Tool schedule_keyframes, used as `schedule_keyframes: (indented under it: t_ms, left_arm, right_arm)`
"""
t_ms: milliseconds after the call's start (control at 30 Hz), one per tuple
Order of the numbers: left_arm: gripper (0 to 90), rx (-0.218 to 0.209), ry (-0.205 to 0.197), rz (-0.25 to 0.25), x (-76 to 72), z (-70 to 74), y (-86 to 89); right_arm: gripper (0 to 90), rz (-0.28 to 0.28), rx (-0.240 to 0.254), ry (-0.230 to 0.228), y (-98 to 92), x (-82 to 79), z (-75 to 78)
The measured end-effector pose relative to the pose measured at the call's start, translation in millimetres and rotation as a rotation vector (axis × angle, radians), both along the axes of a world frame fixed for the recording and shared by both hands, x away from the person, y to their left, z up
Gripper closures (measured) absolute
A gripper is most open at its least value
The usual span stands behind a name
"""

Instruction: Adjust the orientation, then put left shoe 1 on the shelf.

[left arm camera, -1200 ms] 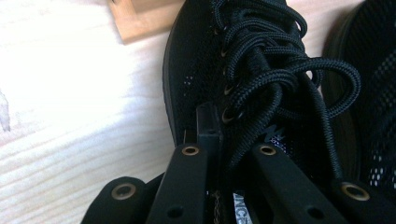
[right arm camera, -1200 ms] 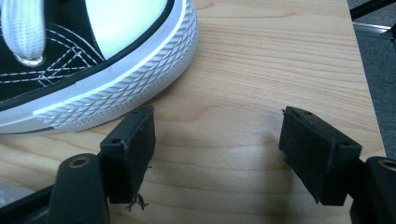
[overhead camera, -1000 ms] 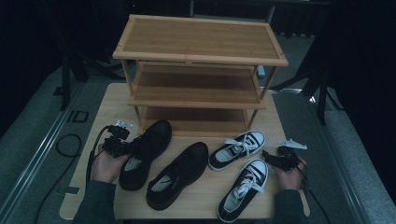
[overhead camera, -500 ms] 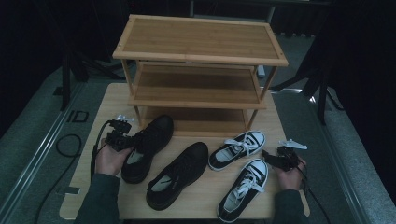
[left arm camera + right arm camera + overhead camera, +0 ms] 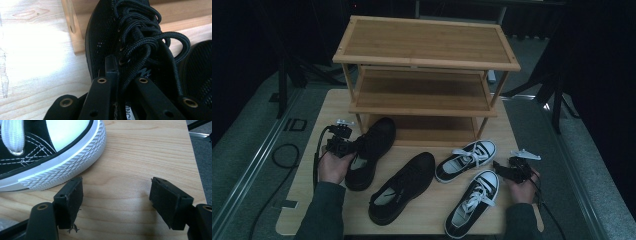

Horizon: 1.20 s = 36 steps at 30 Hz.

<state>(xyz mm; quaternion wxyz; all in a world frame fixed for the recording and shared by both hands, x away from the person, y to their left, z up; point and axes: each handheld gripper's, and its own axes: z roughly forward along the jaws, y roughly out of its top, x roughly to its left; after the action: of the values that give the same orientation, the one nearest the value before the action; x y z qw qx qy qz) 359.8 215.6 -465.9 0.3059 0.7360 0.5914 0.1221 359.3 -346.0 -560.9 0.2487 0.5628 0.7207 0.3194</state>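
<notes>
The black lace-up shoe sits left of centre in the high view, toe nosing toward the bottom shelf of the wooden rack. It looks light and floppy — soft mesh upper, so pinching the side wall near the laces seems the sane spot, though it'll likely sag. The left claw is clamped on that wall, hand low on the tabletop. The right claw gapes wide beside the sneaker — idle.

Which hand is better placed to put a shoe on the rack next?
Left. The left gripper is shut on the black shoe beside the rack; the right gripper is open over bare table.
</notes>
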Motion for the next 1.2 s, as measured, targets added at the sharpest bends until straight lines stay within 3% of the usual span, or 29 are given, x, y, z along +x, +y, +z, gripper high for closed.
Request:
schedule_keyframes:
  t_ms: [133, 267, 433, 700, 1200]
  left_arm:
    - [87.8, -0.009, -0.007, 0.021, 2.2, -0.2, -0.4]
    - [87.8, -0.044, -0.028, 0.077, 8.4, -1.1, 0.1]
    - [87.8, -0.082, -0.041, 0.112, 16.2, -4.3, -2.1]
    - [87.6, -0.060, -0.053, 0.158, 23.7, -11.3, -9.8]
    - [87.1, -0.069, -0.069, 0.246, 36.3, -15.9, -19.1]
  right_arm:
    - [27.1, 0.000, -0.001, 0.000, 0.0, 0.0, 0.0]
    - [27.1, 0.000, -0.001, 0.000, 0.0, 0.0, 0.0]
    - [27.0, -0.001, -0.001, 0.000, 0.5, 0.4, 0.0]
    - [27.0, -0.001, -0.001, 0.000, 0.5, 0.4, 0.0]
    - [26.9, -0.001, -0.001, 0.000, 0.5, 0.5, 0.0]
